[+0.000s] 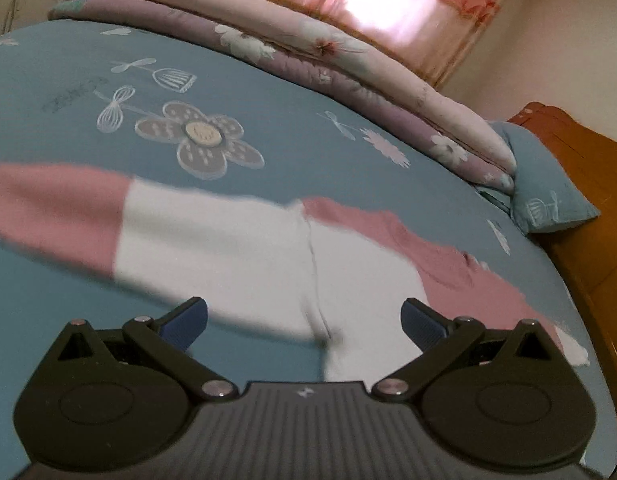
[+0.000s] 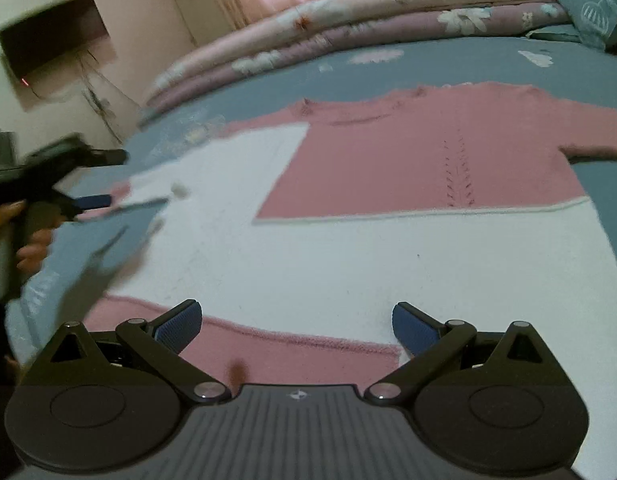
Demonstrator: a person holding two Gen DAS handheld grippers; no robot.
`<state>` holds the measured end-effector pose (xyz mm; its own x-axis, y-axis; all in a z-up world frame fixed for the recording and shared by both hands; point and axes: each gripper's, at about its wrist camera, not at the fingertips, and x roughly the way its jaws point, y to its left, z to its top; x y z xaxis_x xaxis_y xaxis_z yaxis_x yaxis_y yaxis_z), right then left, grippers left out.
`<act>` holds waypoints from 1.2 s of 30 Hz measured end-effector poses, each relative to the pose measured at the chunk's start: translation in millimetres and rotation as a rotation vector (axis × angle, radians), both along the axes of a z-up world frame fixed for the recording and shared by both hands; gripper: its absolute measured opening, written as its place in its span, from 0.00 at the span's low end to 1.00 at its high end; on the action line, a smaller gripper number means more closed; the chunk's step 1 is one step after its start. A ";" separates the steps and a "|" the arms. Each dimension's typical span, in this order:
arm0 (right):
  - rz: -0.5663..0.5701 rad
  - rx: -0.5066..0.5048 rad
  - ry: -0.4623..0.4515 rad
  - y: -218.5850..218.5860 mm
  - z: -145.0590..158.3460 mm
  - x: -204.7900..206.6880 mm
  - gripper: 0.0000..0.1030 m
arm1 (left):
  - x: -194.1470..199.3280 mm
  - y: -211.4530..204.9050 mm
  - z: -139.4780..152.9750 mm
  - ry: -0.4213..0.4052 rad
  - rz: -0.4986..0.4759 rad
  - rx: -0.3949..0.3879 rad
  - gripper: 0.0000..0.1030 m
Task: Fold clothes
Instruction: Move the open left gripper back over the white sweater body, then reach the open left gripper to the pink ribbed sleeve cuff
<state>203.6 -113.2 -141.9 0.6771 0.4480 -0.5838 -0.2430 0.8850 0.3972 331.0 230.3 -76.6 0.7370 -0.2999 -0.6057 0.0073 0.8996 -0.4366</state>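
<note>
Sweater (image 2: 388,208), pink-and-white, flat mid-bed (image 2: 448,60), one sleeve folded in; left gripper (image 1: 304,322) and right gripper (image 2: 296,326) both spread, empty; risk: loose sleeve slipping, fold skewing.

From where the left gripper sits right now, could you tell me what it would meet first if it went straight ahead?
Most likely the pink-and-white sweater: its white band lies directly ahead of the open left gripper, spread on the blue bedsheet. Depth is unclear, so if held above it, it might pass over toward the folded quilt.
</note>
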 end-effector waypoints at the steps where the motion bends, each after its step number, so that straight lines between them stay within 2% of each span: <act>1: 0.007 0.019 0.003 -3.5 -0.2 0.9 1.00 | 15.6 8.7 1.4 0.008 0.014 -0.024 0.99; 5: 0.022 0.052 0.010 -10.9 -0.2 3.2 1.00 | 77.1 38.9 -10.6 0.093 0.053 -0.199 0.99; 8: 0.035 0.032 0.002 -9.2 -1.5 3.7 1.00 | 102.7 47.7 -31.0 0.165 0.054 -0.225 0.99; 11: 0.049 -0.018 -0.011 -4.3 -0.9 3.9 1.00 | 107.4 56.0 -49.2 0.150 0.082 -0.228 0.99; 13: 0.055 -0.042 -0.015 -2.2 -0.6 4.1 1.00 | 108.2 67.0 -52.5 0.115 0.099 -0.238 0.99; 16: 0.053 -0.038 -0.010 -4.4 0.0 3.7 1.00 | 111.5 88.4 -54.3 0.127 0.134 -0.282 0.99; 20: 0.034 -0.005 0.005 -10.8 -0.2 4.5 1.00 | 100.3 116.8 -50.7 0.124 0.248 -0.184 0.99; 23: 0.028 -0.016 0.007 -10.0 0.2 3.6 1.00 | 91.8 138.0 -50.4 0.135 0.320 -0.201 0.99; 26: 0.018 -0.053 0.011 -5.1 2.4 3.5 1.00 | 84.1 142.8 -36.2 0.155 0.424 -0.125 0.98; 28: 0.006 -0.063 0.016 -3.5 3.5 3.8 1.00 | 80.5 142.0 -30.5 0.169 0.391 -0.150 0.98; 31: -0.012 -0.056 0.029 -3.5 4.6 6.0 1.00 | 79.1 126.2 -23.8 0.161 0.249 -0.185 0.99; 33: -0.022 -0.057 0.041 -2.7 5.1 8.9 1.00 | 81.5 112.1 -23.2 0.171 0.128 -0.166 0.99; 36: -0.029 -0.070 0.047 -0.4 5.9 10.2 1.00 | 83.2 110.1 -32.0 0.225 0.107 -0.123 0.99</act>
<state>213.9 -113.6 -136.0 0.6602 0.3858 -0.6444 -0.1994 0.9172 0.3449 414.3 340.4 -108.6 0.6196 -0.3088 -0.7216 -0.1944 0.8304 -0.5222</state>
